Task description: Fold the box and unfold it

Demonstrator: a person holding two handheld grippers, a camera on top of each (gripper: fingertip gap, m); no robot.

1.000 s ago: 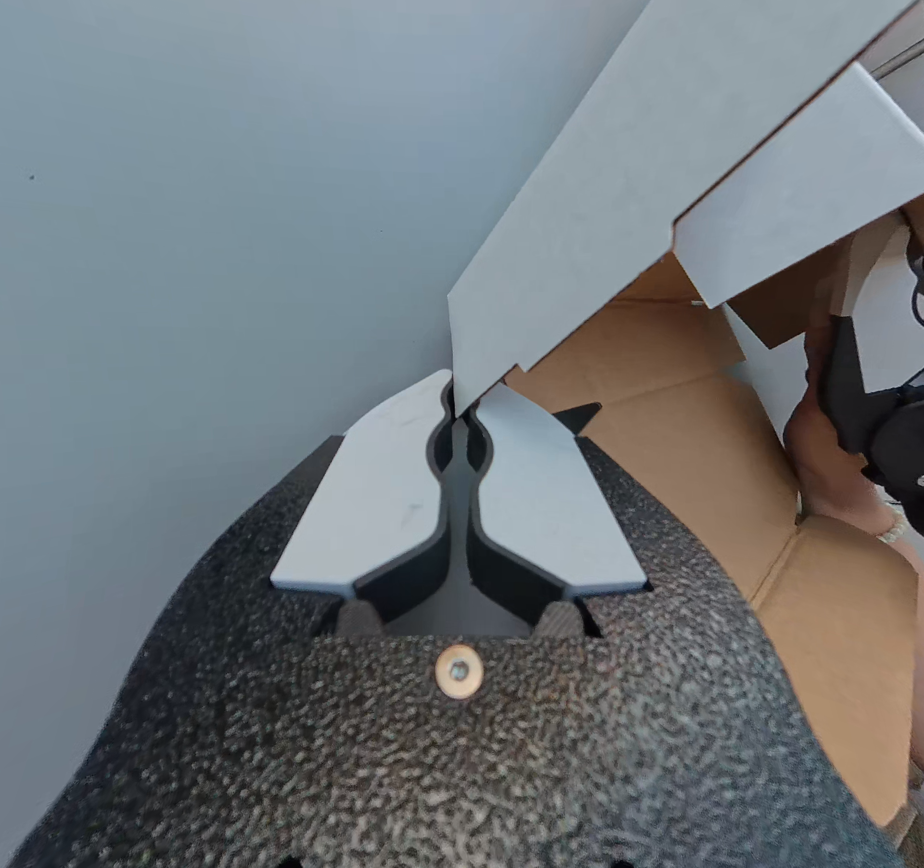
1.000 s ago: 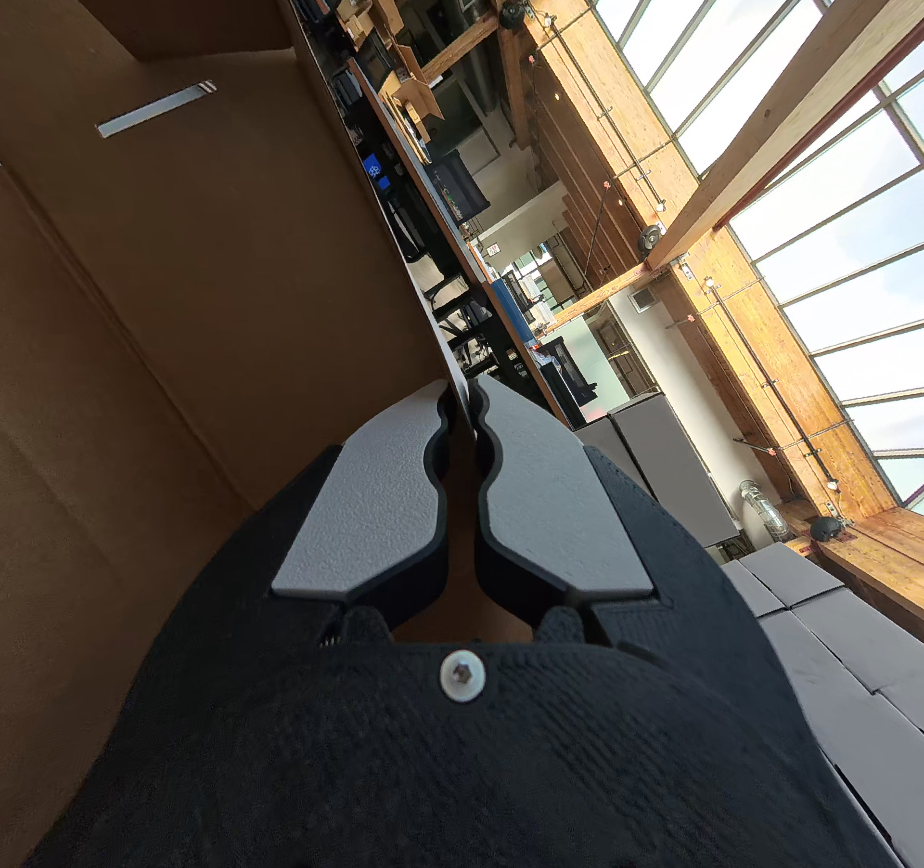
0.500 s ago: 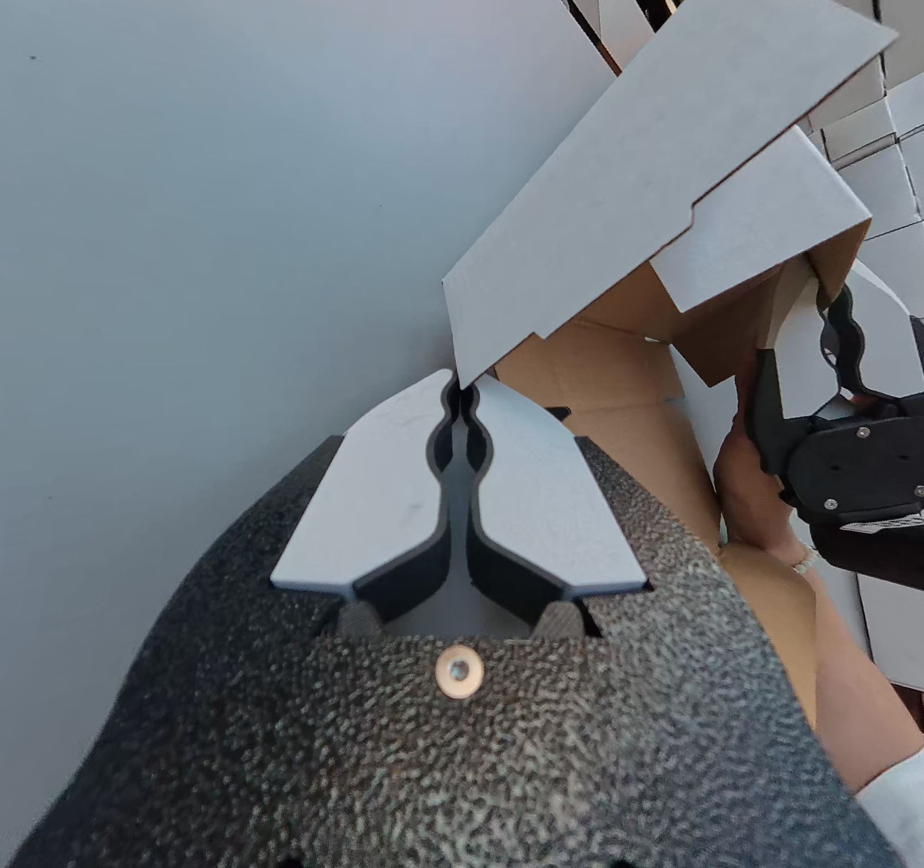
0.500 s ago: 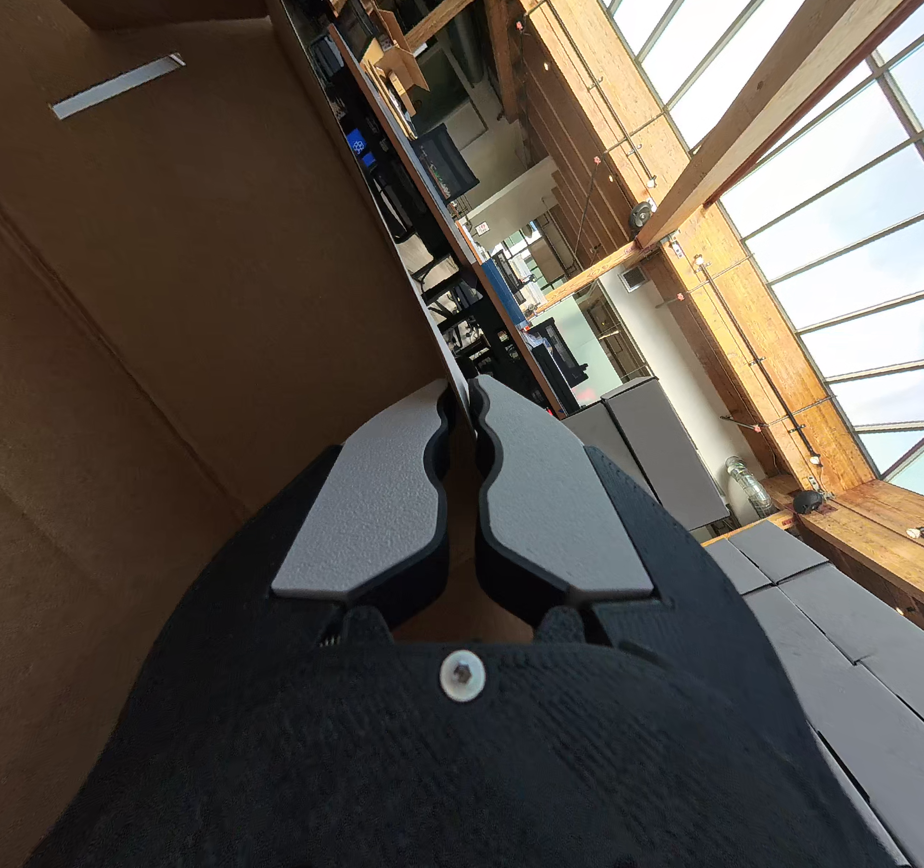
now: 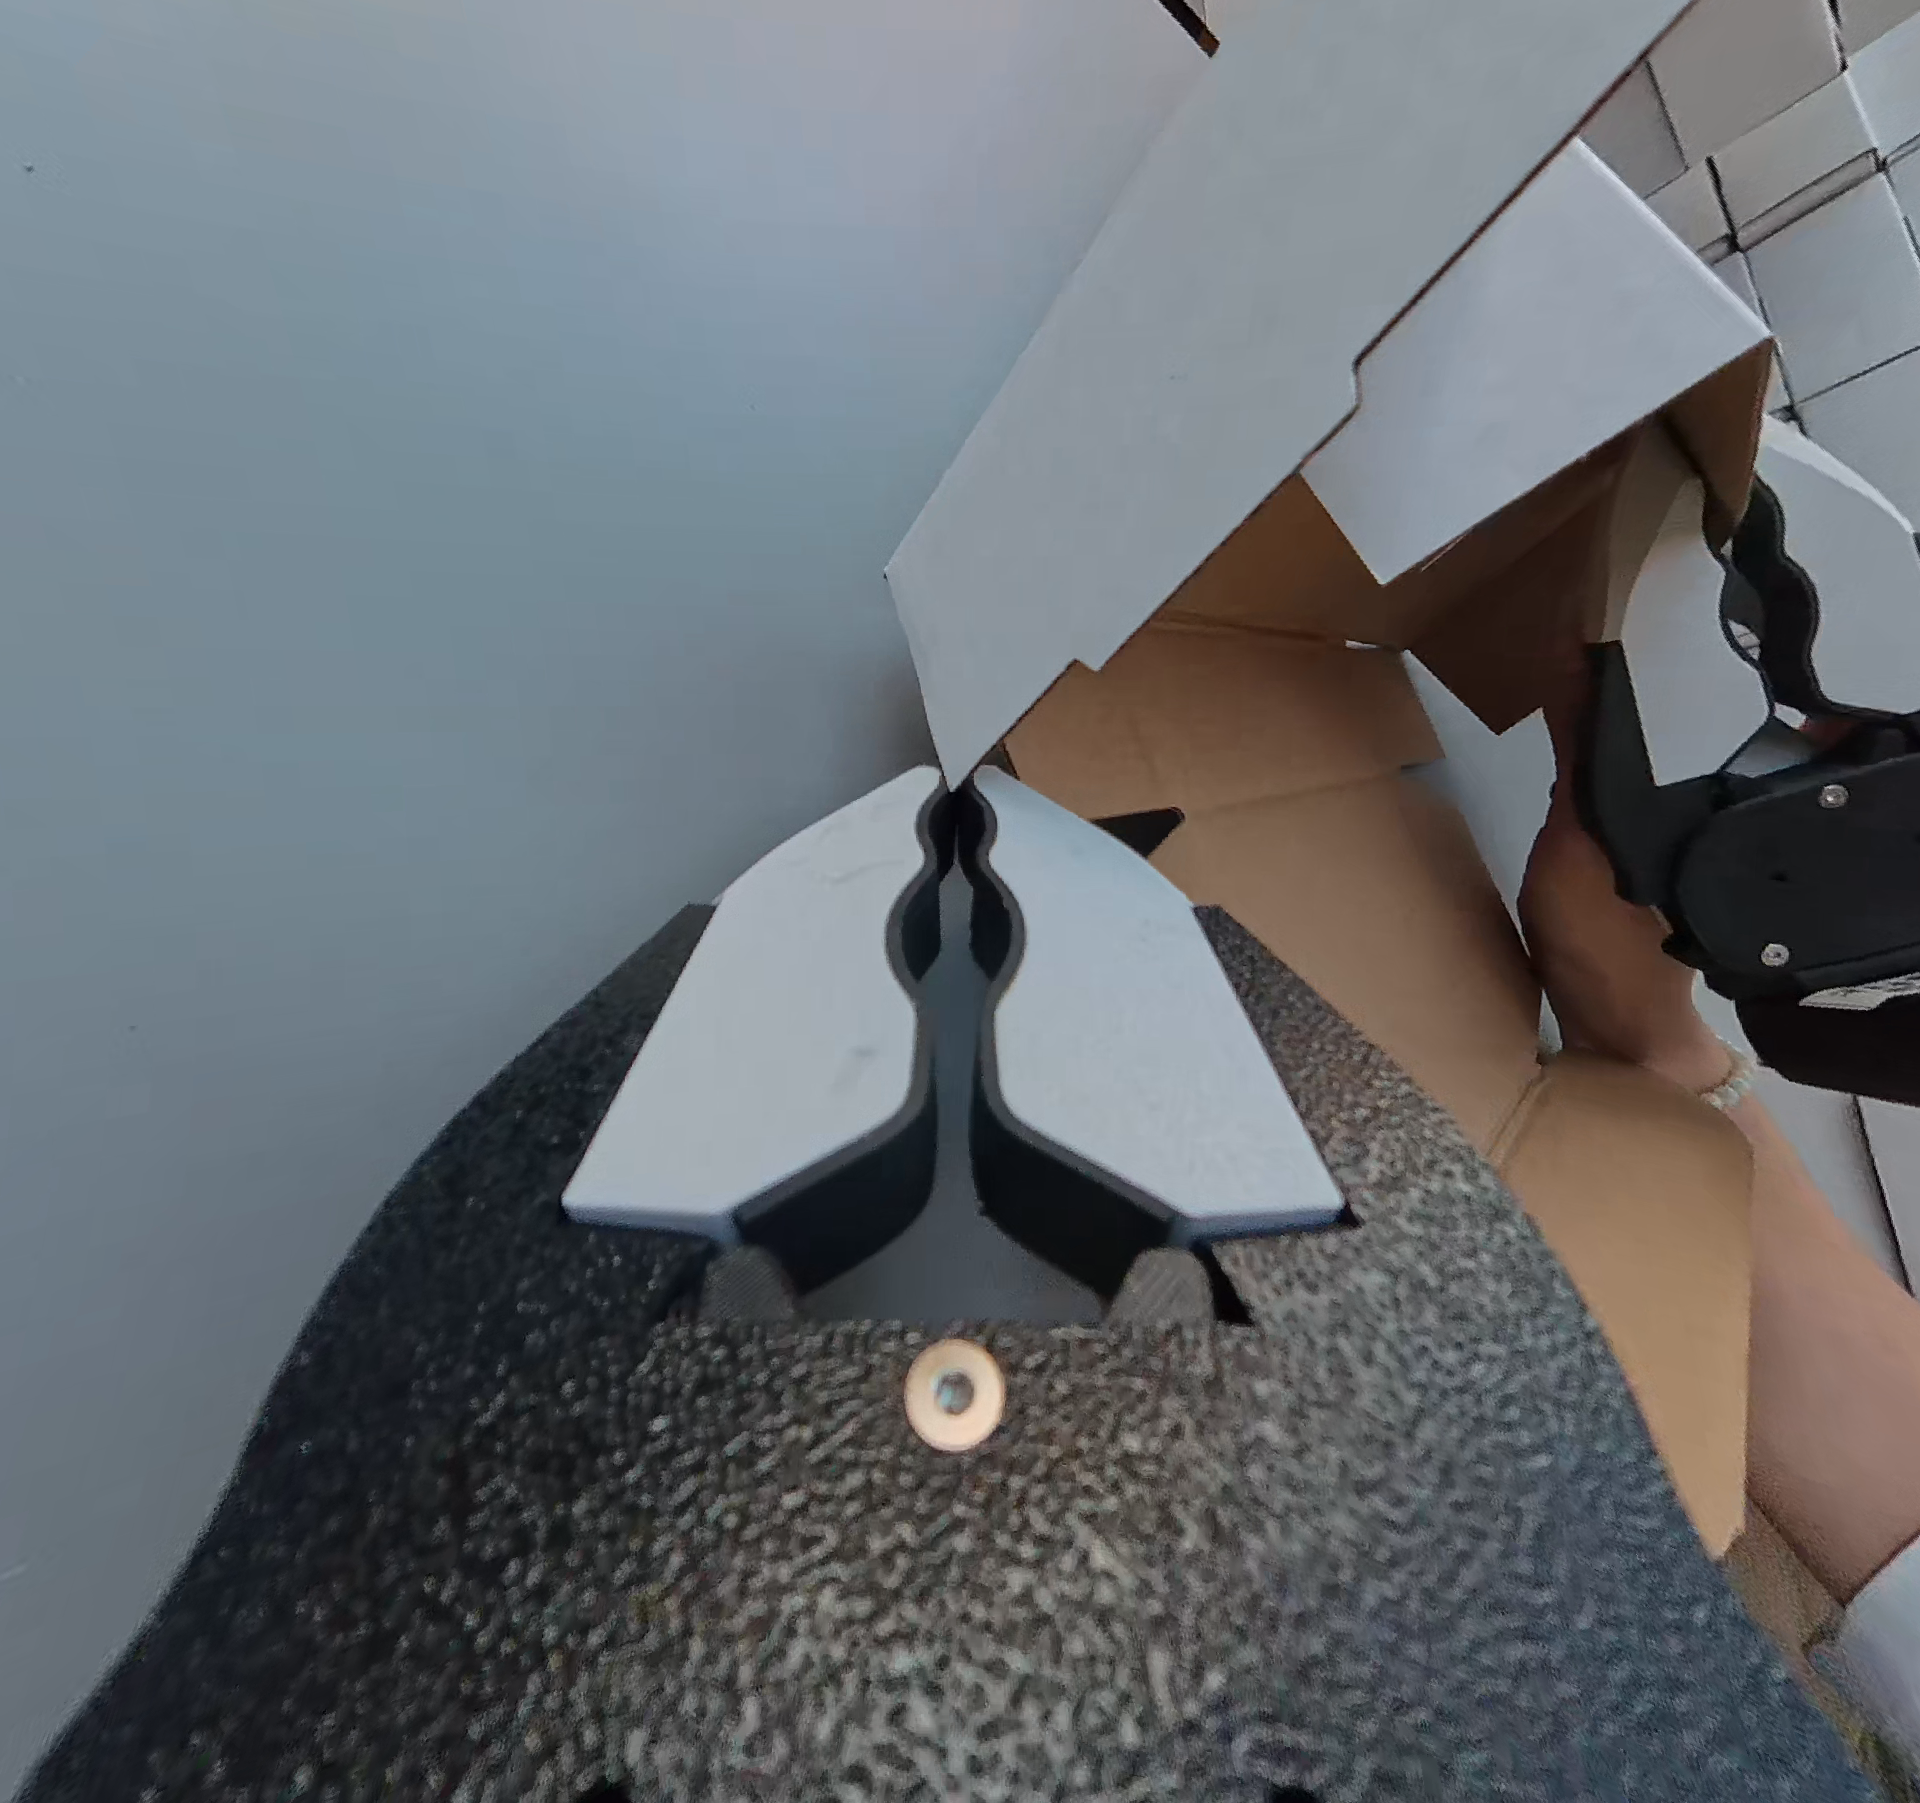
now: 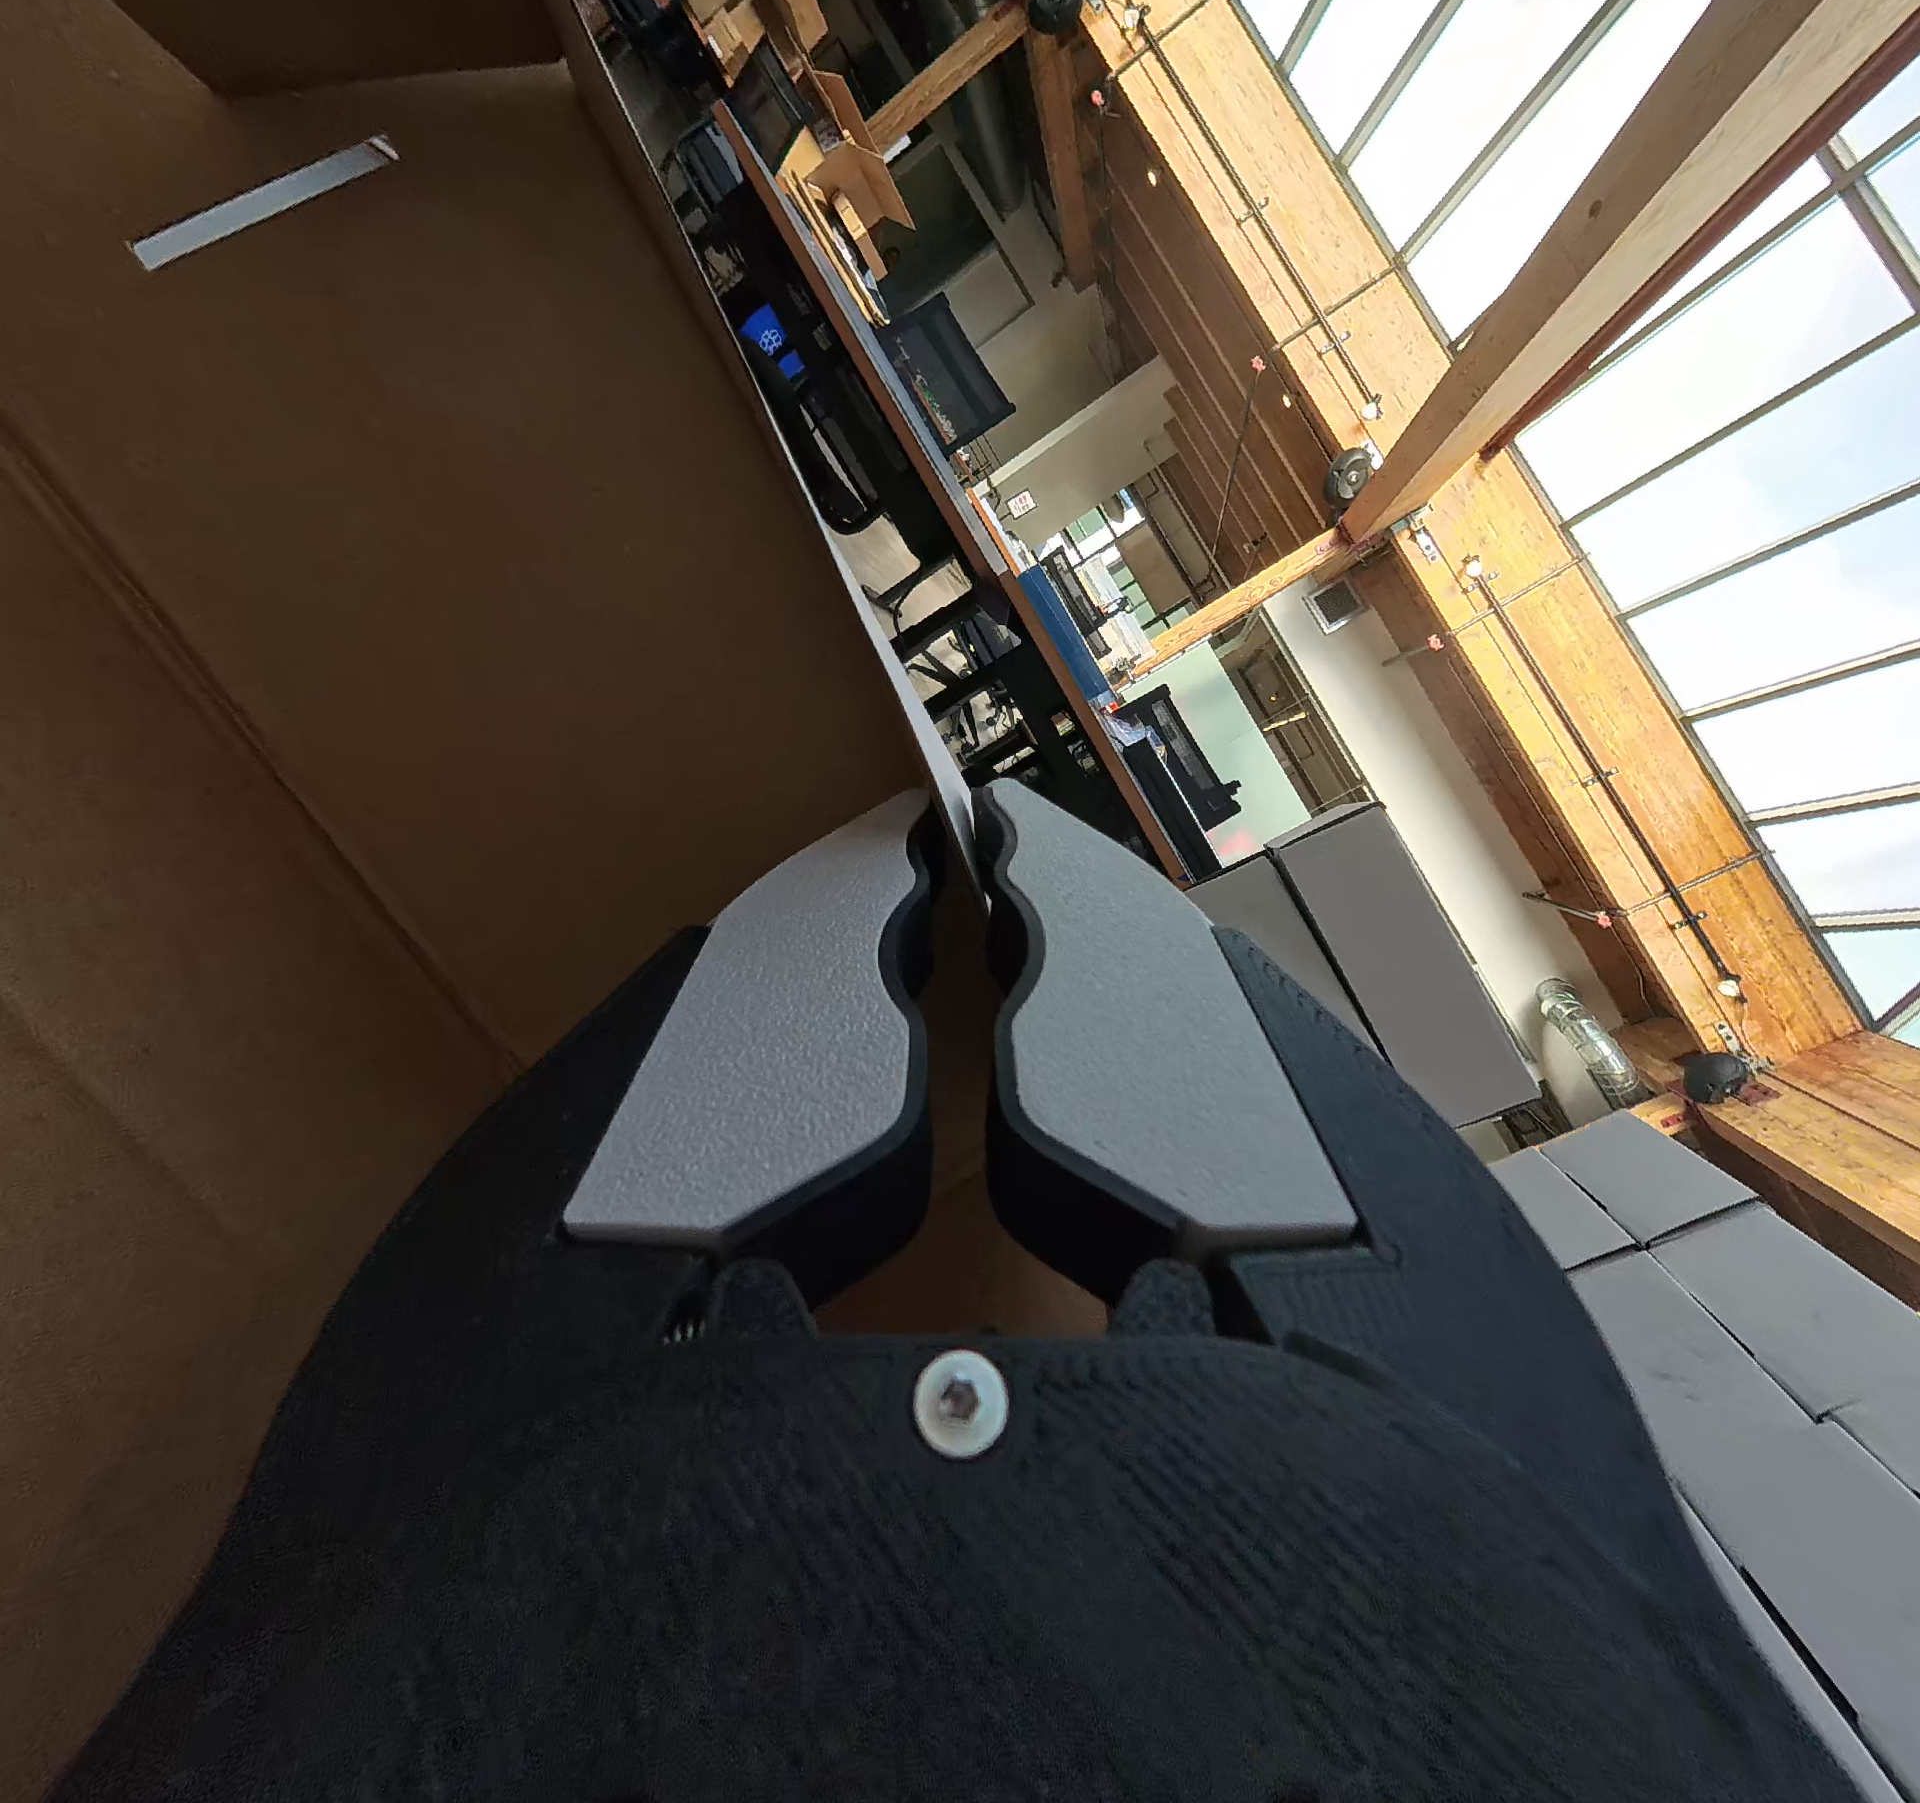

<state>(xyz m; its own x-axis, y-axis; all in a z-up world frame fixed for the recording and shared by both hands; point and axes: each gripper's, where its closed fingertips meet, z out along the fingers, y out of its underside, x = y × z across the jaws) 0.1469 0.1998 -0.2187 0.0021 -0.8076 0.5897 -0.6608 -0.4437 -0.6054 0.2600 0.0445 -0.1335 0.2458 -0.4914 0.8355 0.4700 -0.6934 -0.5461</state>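
The box is cardboard, white outside and brown inside, partly unfolded. In the left wrist view its white flap (image 5: 1226, 382) slants up to the right, and my left gripper (image 5: 956, 803) is shut on that flap's lower corner. The brown inside (image 5: 1278, 818) shows to the right. My right gripper (image 5: 1704, 631) appears there at the right edge, held by a hand (image 5: 1579, 932), shut on another edge of the box. In the right wrist view my right gripper (image 6: 961, 808) is shut on the thin edge of a brown panel (image 6: 436, 527), which has a narrow slot (image 6: 260, 200).
A plain grey-white surface (image 5: 416, 403) fills the left of the left wrist view. Several closed white boxes (image 6: 1714, 1265) are stacked at the right. Desks with monitors (image 6: 935, 382), wooden beams and large windows (image 6: 1714, 403) lie beyond.
The box has swung in the left wrist view: the flaps have tilted and my right gripper and hand have come into sight at the right. Both grippers have stayed shut on the cardboard.
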